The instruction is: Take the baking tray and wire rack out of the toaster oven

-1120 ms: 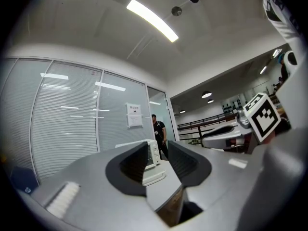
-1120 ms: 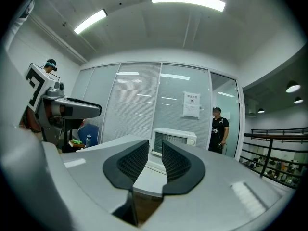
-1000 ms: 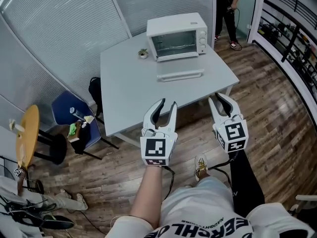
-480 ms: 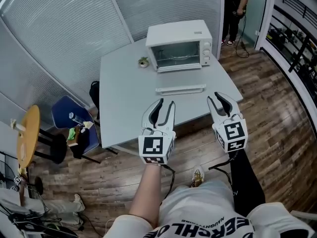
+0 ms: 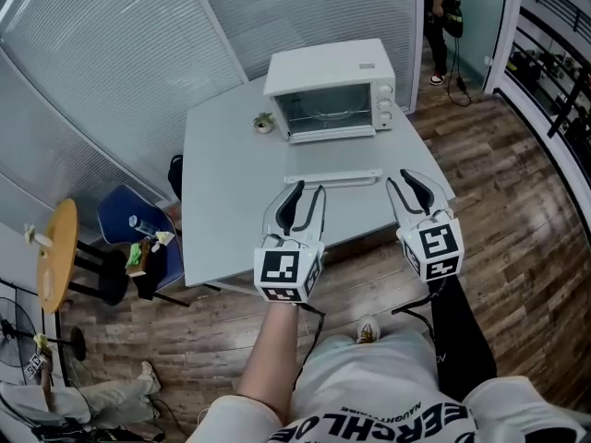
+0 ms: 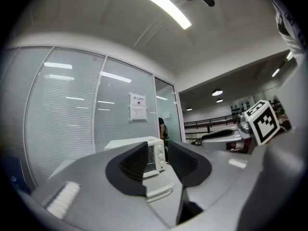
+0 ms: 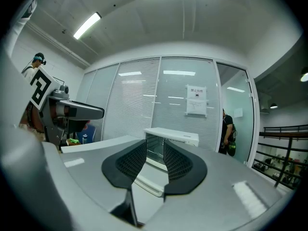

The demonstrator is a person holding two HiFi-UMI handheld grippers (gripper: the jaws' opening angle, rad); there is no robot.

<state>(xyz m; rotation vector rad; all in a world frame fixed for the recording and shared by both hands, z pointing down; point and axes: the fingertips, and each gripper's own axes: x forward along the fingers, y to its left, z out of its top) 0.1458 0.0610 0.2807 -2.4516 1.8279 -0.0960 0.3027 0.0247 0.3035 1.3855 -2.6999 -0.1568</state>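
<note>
A white toaster oven [image 5: 329, 89] stands at the far side of the grey table [image 5: 226, 192], its door [image 5: 332, 180] folded down flat toward me. Thin rack wires show inside the cavity [image 5: 323, 111]; I cannot make out a tray. My left gripper [image 5: 307, 192] hovers open over the table's near part, well short of the door. My right gripper [image 5: 406, 183] hangs beside it, over the table's right near edge; its jaws are opening with nothing between them. In the left gripper view the oven [image 6: 153, 154] shows between the jaws, and likewise the oven [image 7: 171, 143] in the right gripper view.
A small potted plant [image 5: 265, 123] sits left of the oven. A blue chair [image 5: 125, 212] with clutter and a yellow round stool [image 5: 54, 252] stand left of the table. A person [image 5: 443, 12] stands by the glass wall at the back right.
Both grippers have moved forward from the floor side to over the table's near edge, toward the oven. The right jaws have spread a little wider.
</note>
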